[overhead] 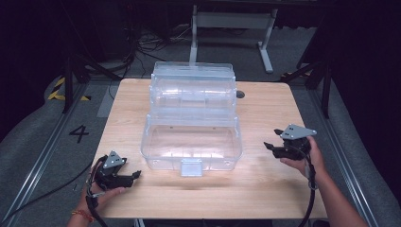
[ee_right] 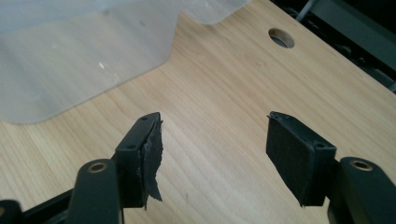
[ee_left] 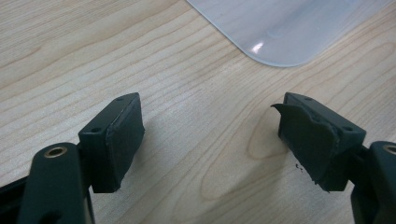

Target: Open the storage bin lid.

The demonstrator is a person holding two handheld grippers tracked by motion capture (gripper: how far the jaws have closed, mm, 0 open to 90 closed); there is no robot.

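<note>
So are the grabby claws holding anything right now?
No, nothing. The left gripper and the right gripper are both open with only bare table between their jaws. The clear plastic box sits untouched between them.

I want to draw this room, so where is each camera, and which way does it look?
High view: sits above the person's side, looks forward and down on the wooden table and the clear plastic box; shows both hands, the left tongs and right tongs.
Left gripper view: rides the left tongs, looks down at the tabletop; its open black jaws show.
Right gripper view: rides the right tongs, looks across the tabletop towards a round hole; its open jaws show.
Shared: both gripper views catch the box.
</note>
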